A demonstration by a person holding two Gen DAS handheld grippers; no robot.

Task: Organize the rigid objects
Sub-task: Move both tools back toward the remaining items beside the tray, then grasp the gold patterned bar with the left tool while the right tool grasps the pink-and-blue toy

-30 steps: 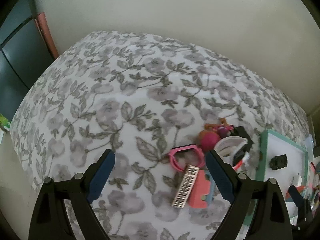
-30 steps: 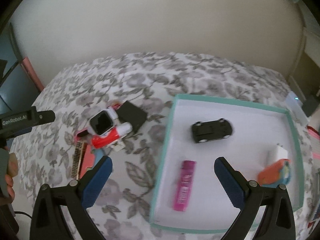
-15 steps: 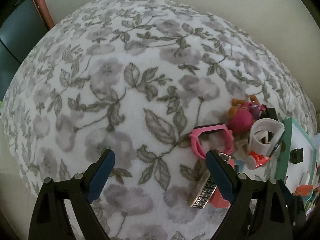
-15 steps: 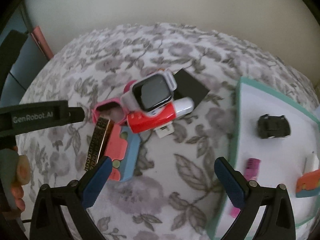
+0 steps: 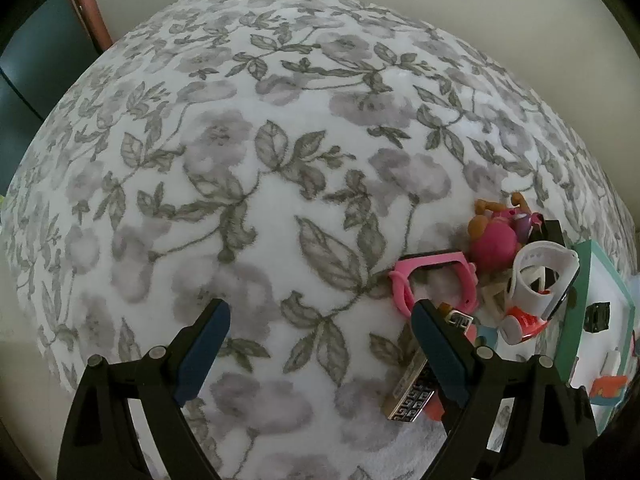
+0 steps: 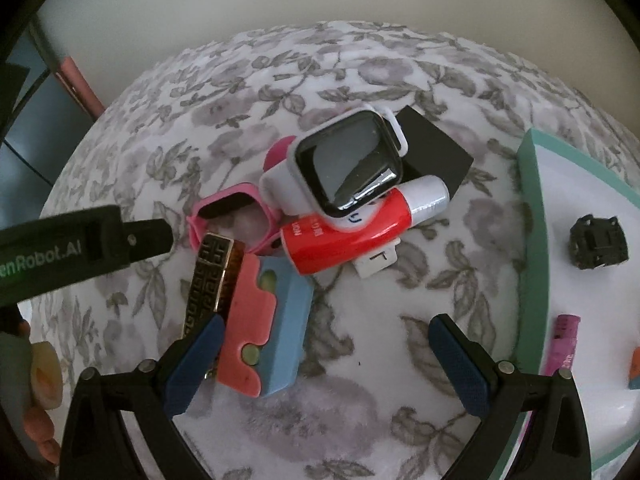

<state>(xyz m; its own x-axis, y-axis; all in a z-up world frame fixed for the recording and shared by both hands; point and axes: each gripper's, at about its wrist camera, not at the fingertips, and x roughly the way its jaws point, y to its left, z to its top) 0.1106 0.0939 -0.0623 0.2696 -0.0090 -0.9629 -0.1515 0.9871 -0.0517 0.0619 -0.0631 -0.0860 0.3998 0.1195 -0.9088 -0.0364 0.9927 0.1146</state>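
A flowery blanket [image 6: 400, 80] covers the bed. At 3 o'clock sits a teal tray [image 6: 534, 240] holding a small black car [image 6: 598, 242]. The toy pile lies at 12 o'clock from the right gripper [image 6: 322, 342]: a white watch [image 6: 344, 170] on top of a red tube [image 6: 340, 236], then a pink and blue block [image 6: 266, 320] just inside the left finger. Both claws point down. The right one is wide open, holding nothing. The left gripper [image 5: 320, 328] is open too, with a patterned metal bar [image 5: 410, 394] at its right finger.

Both wrist views steeply down; shared clutter [image 5: 472, 300]
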